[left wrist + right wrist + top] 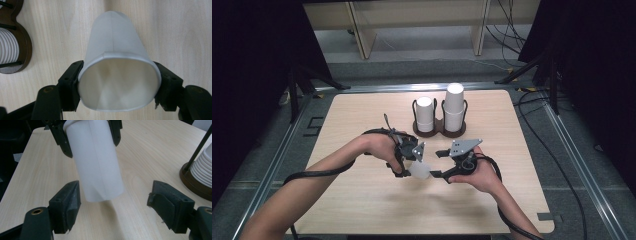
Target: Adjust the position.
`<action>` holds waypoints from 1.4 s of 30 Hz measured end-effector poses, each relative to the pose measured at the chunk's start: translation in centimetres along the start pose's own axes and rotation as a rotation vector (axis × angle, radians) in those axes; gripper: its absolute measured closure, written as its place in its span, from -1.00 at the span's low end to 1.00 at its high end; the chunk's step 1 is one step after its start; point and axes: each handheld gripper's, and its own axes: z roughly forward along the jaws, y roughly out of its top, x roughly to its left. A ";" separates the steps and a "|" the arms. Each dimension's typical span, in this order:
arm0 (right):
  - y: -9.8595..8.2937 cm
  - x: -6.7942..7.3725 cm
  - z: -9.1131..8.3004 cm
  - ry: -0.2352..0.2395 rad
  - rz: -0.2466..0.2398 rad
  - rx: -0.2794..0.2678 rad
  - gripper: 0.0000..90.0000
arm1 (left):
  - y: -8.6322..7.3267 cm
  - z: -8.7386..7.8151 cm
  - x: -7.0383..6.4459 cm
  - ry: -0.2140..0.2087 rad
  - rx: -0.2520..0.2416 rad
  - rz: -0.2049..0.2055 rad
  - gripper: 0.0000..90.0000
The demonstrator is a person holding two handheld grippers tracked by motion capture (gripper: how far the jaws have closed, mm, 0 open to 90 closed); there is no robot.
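White paper: I am holding a single paper cup (117,67) in my left hand-held gripper (412,159), which is pinching it by the rim, one jaw on each side of the mouth.
Cup's place: it is hanging just above the table (362,200), on the near side of the dark cup holder (439,131) and well apart from it.
Holder: it is carrying two stacks of white cups (453,105), the right stack standing taller.
Long axis: the cup is pointing base-first away from my left hand-held gripper, tilted down toward the table; in the right gripper view its closed base is the end closer to me.
Right hand-held gripper (113,207): I am keeping its jaws spread wide, apart from the cup, with the base of the cup just beyond the gap between them.
Nearer hand: the right one is sitting just beside the free end, slightly farther from the holder than the cup.
Next move, as I judge it: closing the right jaws across the lower body, square to that long axis, so the thin wall is not crushing.
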 end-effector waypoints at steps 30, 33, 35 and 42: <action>1.5 1.2 2.9 0.058 -0.061 -0.004 -0.40 | 0.5 0.0 -0.2 -0.013 0.010 0.009 -0.26; 1.5 1.3 3.1 0.062 -0.056 0.002 -0.40 | 0.5 0.0 -0.2 -0.013 0.009 0.010 -0.26; 1.4 1.3 3.4 0.068 -0.053 0.005 -0.40 | 0.5 -0.1 -0.2 -0.013 0.011 0.014 -0.26; 1.3 1.4 3.9 0.070 -0.061 0.009 -0.39 | 0.7 -0.1 -0.1 -0.016 0.010 0.016 -0.26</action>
